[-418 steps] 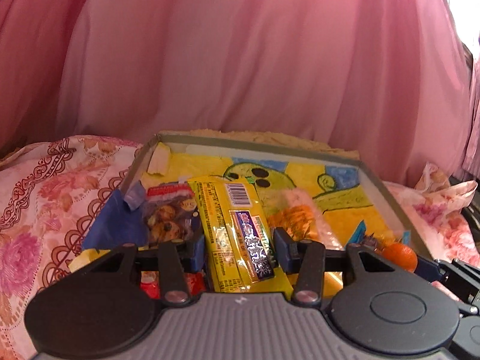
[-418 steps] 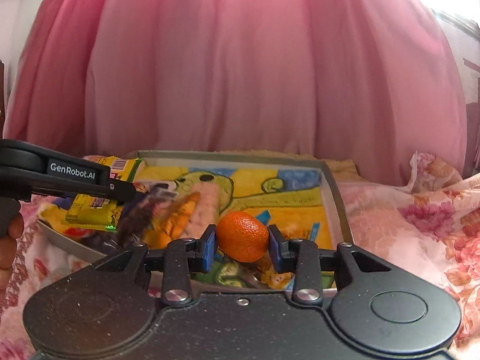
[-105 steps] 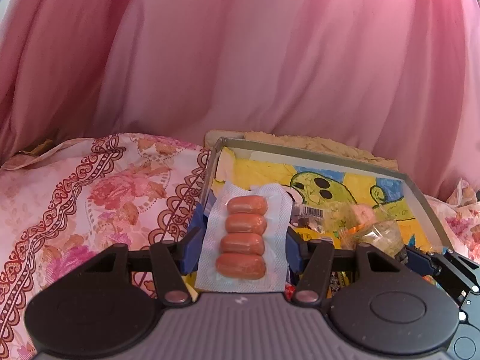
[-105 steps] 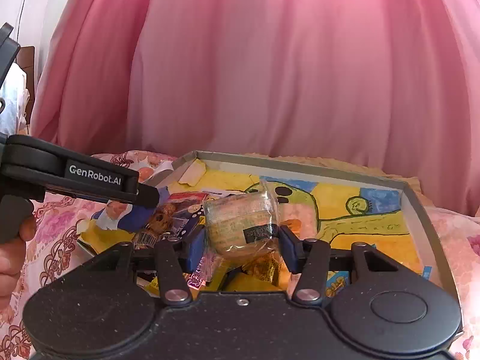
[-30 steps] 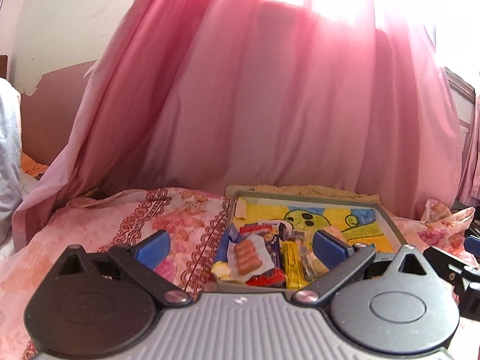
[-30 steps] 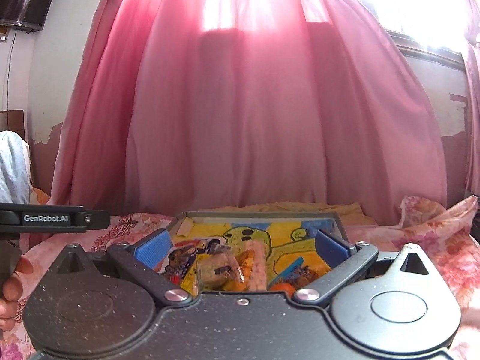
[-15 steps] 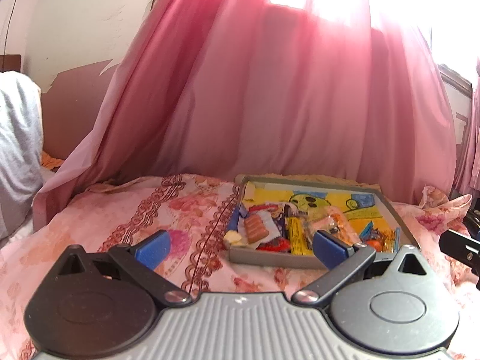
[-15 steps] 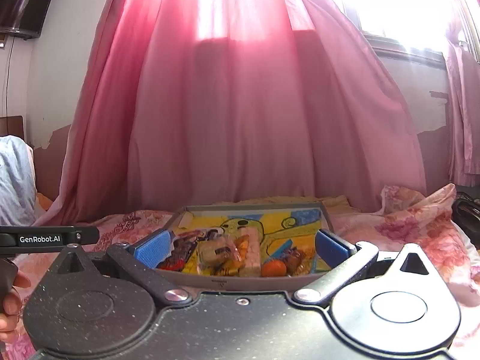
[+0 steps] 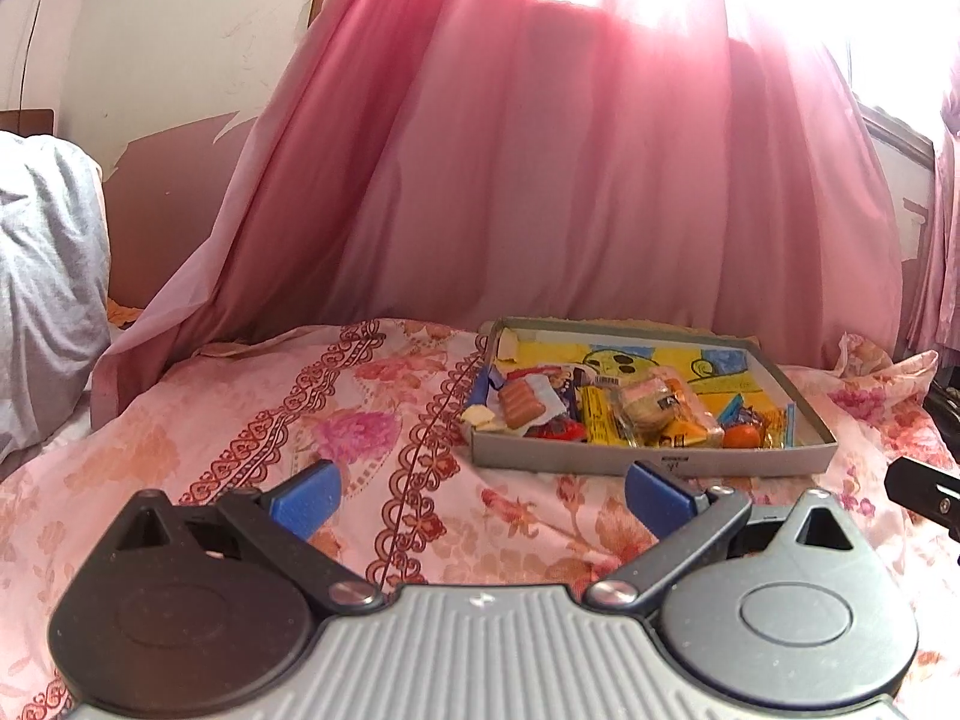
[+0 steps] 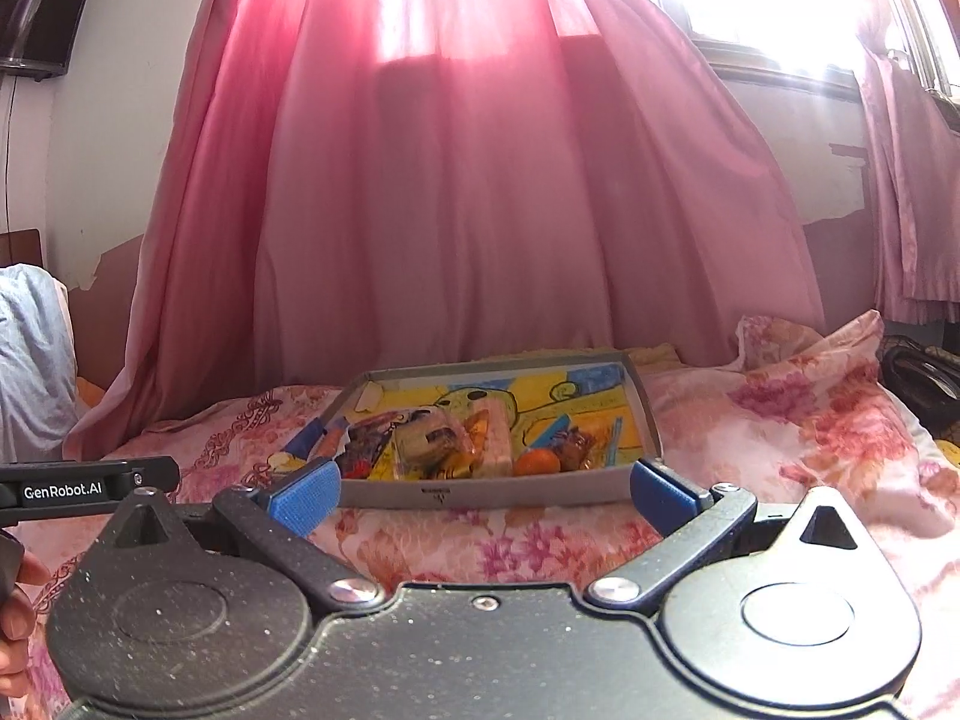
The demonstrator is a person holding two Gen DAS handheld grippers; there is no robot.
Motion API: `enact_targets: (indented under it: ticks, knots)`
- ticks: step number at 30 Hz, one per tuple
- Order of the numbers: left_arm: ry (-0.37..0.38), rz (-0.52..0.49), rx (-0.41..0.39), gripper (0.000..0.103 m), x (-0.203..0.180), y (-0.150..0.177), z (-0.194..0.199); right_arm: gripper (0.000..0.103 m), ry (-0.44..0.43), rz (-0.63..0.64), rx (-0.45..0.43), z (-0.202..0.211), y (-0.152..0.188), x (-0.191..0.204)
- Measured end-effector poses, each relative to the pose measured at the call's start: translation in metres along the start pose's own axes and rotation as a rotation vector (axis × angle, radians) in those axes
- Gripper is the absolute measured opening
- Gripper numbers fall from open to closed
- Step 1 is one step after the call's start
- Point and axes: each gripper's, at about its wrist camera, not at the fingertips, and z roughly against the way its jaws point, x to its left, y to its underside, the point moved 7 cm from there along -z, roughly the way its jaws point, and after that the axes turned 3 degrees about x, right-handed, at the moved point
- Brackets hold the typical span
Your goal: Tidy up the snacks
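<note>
A shallow grey box (image 9: 648,459) (image 10: 498,489) with a yellow cartoon lining lies on the floral bedspread. Inside it sit a pack of small sausages (image 9: 521,403), a yellow bar (image 9: 599,420), a clear-wrapped cake (image 9: 648,408) (image 10: 427,438), an orange (image 9: 743,435) (image 10: 536,463) and other wrapped snacks. My left gripper (image 9: 477,495) stands open and empty, well in front of the box and to its left. My right gripper (image 10: 483,495) is open and empty too, just short of the box's near wall.
Pink curtains (image 10: 480,210) hang behind the bed. A grey pillow (image 9: 42,276) lies at the far left. A person's hand (image 10: 15,618) holds the other gripper's black body (image 10: 84,489) at lower left. A dark object (image 10: 924,384) sits at the right edge.
Both grippers have drawn back from the box, which now looks smaller and farther. Earlier the left let go of the sausage pack and the right let go of the wrapped cake.
</note>
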Motion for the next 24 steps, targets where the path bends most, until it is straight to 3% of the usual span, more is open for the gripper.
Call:
enact_targets:
  ticks: [12,24]
  knots:
    - [-0.023,-0.037,-0.002,0.103,0.002,0.031,0.018,0.102,0.023,-0.009,0.022,0.023,0.035,0.002]
    - [-0.035,-0.03,0.047,0.103,0.013,0.065,0.023,0.102,0.047,-0.021,0.058,0.032,0.066,0.005]
